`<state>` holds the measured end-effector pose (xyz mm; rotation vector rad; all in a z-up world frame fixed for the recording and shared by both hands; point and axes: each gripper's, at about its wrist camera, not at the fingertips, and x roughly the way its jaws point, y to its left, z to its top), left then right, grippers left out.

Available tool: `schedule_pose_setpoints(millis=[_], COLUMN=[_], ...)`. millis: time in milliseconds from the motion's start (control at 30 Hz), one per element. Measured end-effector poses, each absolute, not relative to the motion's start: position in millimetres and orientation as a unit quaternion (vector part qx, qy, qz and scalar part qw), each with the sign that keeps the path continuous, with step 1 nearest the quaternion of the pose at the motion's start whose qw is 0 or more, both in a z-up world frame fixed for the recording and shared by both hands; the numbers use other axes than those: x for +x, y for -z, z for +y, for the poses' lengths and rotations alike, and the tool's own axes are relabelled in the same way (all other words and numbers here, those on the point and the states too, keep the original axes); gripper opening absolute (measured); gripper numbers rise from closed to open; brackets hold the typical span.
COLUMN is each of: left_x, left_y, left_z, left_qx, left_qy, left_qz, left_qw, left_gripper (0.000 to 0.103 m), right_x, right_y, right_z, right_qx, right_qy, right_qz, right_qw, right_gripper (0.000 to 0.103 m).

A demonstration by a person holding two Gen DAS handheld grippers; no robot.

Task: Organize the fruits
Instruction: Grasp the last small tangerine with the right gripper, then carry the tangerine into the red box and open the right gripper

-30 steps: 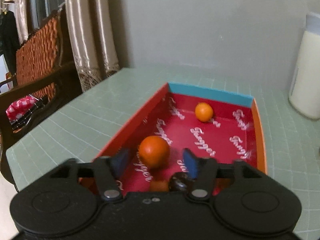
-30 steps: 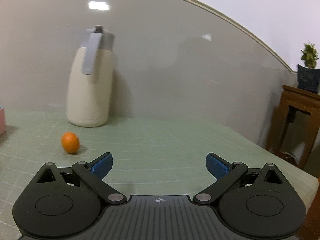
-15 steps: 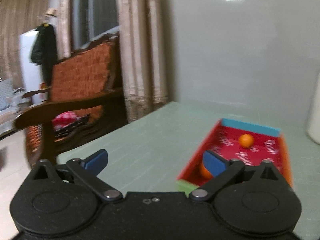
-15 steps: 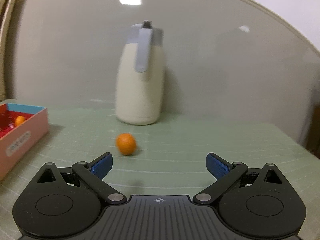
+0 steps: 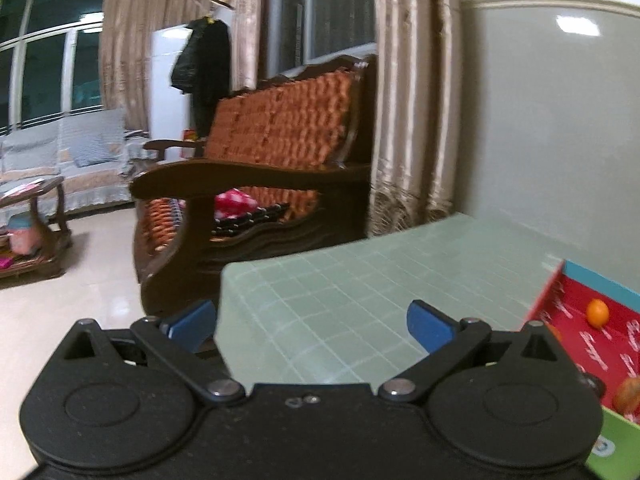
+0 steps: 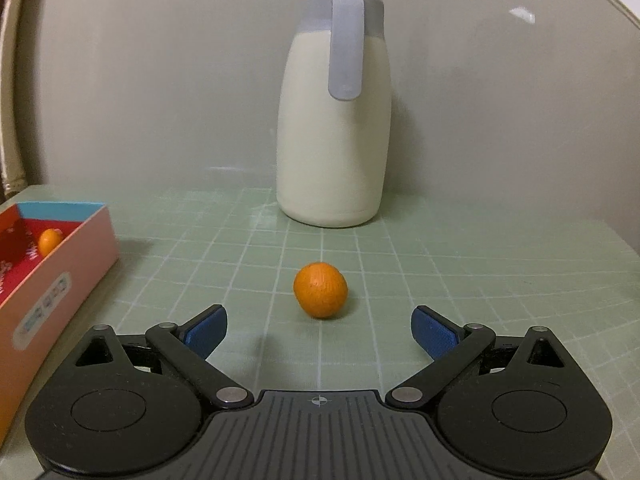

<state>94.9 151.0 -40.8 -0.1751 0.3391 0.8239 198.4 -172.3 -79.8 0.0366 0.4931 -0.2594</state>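
Note:
In the right wrist view a small orange (image 6: 320, 290) lies on the green grid mat, just beyond and centred between the fingers of my open, empty right gripper (image 6: 320, 326). The red-lined box (image 6: 86, 240) stands at the left with an orange (image 6: 49, 240) inside. In the left wrist view my left gripper (image 5: 312, 322) is open and empty, off the box's left side near the table corner. The box (image 5: 548, 294) shows at the right edge with a small orange (image 5: 597, 313) and another orange (image 5: 629, 394) inside.
A cream thermos jug (image 6: 335, 120) with a grey handle stands behind the loose orange, against the wall. A wooden armchair (image 5: 256, 184) and curtains stand past the table's left edge (image 5: 240, 272).
My left gripper opened, left an orange in the box and swung left, away from the box. My right gripper turned left so the loose orange is now centred and closer.

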Motion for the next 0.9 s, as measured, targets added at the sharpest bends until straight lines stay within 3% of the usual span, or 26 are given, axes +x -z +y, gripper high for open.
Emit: schedule_pose_setpoints(millis=[67, 200, 333, 500, 900], left_x=[92.6, 93.4, 93.8, 95.3, 95.0], left_y=[40.2, 43.0, 44.6, 47.2, 49.3], left_z=[152.1, 153.6, 155.2, 154.9, 156.6], left_qx=[-0.081, -0.075, -0.076, -0.070, -0.071], left_qy=[-0.401, -0.400, -0.401, -0.399, -0.401], left_qz=[0.161, 0.171, 0.175, 0.182, 0.186], left_qw=[0.898, 0.897, 0.896, 0.896, 0.894], left_gripper=[0.097, 0.097, 0.097, 0.097, 0.097], right_x=[208.6, 229.3, 238.9, 245.0, 232.9], right_y=[80.5, 83.1, 90.2, 91.9, 81.4], right_z=[-177.4, -185.7, -188.4, -189.9, -175.2], right_qx=[0.032, 0.046, 0.049, 0.053, 0.042], right_qy=[0.124, 0.116, 0.116, 0.119, 0.099], right_qz=[0.251, 0.266, 0.276, 0.278, 0.247], right_qw=[0.960, 0.956, 0.953, 0.952, 0.963], right_gripper=[0.098, 0.073, 0.064, 0.039, 0.037])
